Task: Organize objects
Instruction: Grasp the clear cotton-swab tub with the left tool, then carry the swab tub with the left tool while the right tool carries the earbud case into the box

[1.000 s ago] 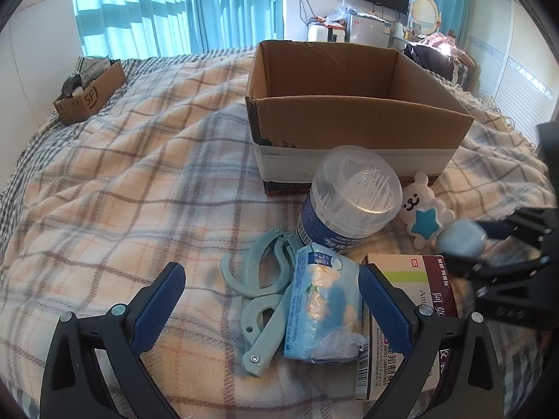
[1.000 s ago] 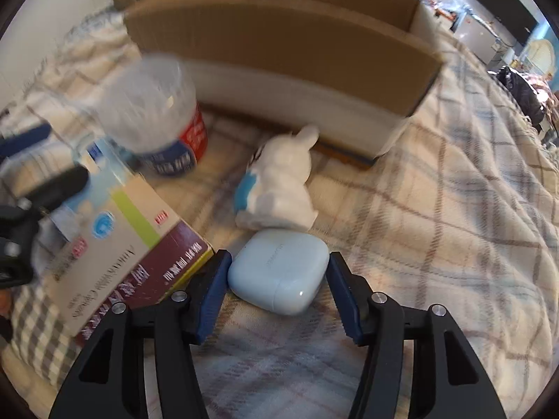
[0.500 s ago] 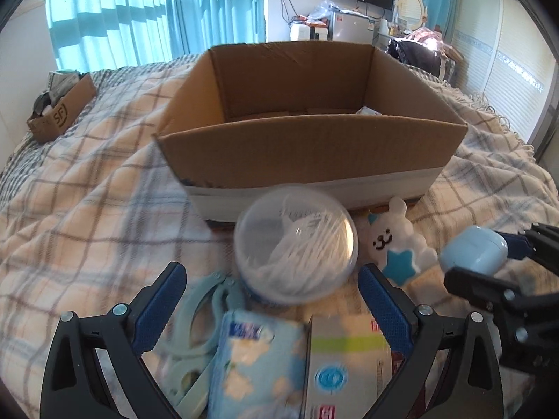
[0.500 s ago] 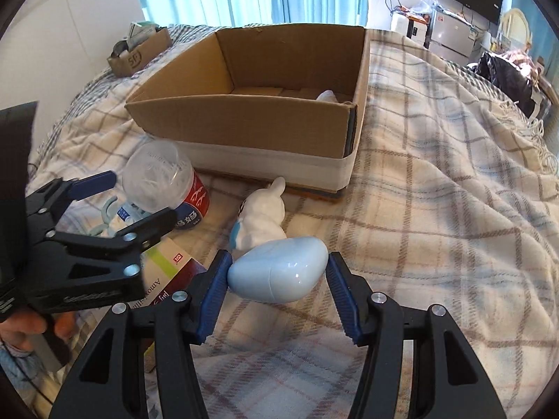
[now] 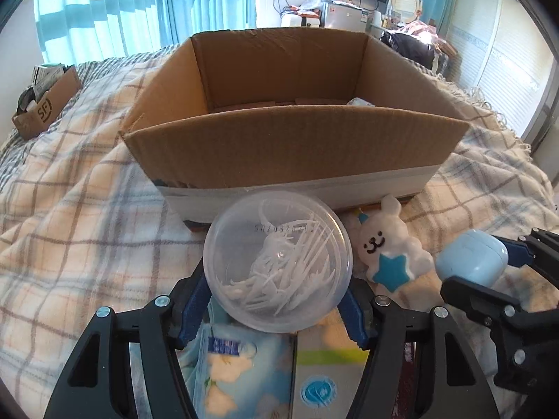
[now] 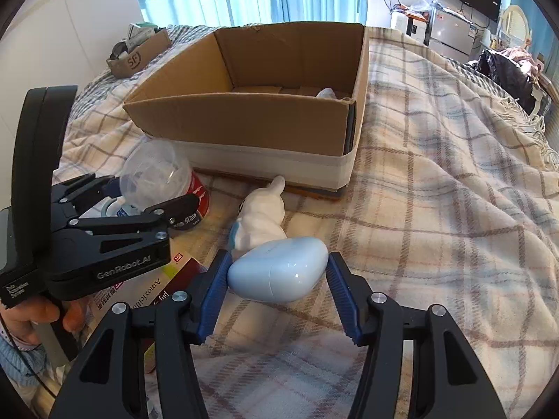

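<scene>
Nearest in, the left gripper [image 5: 276, 309] was closing its jaws around the clear floss-pick tub [image 5: 277, 260], blue pads at its sides, though firm contact could not be told. Under it lay a tissue pack [image 5: 241, 370] and a medicine box [image 5: 326, 373], crowding that edge. To the right, the right gripper [image 6: 277, 288] held the pale blue earbud case [image 6: 277, 269] clamped, lifted off the plaid blanket [image 6: 436, 209]. Just beyond sat the white bunny toy [image 5: 387, 248], close against the cardboard box [image 5: 293, 146]. The box stood open-topped, mostly bare inside, with free blanket to its right.
</scene>
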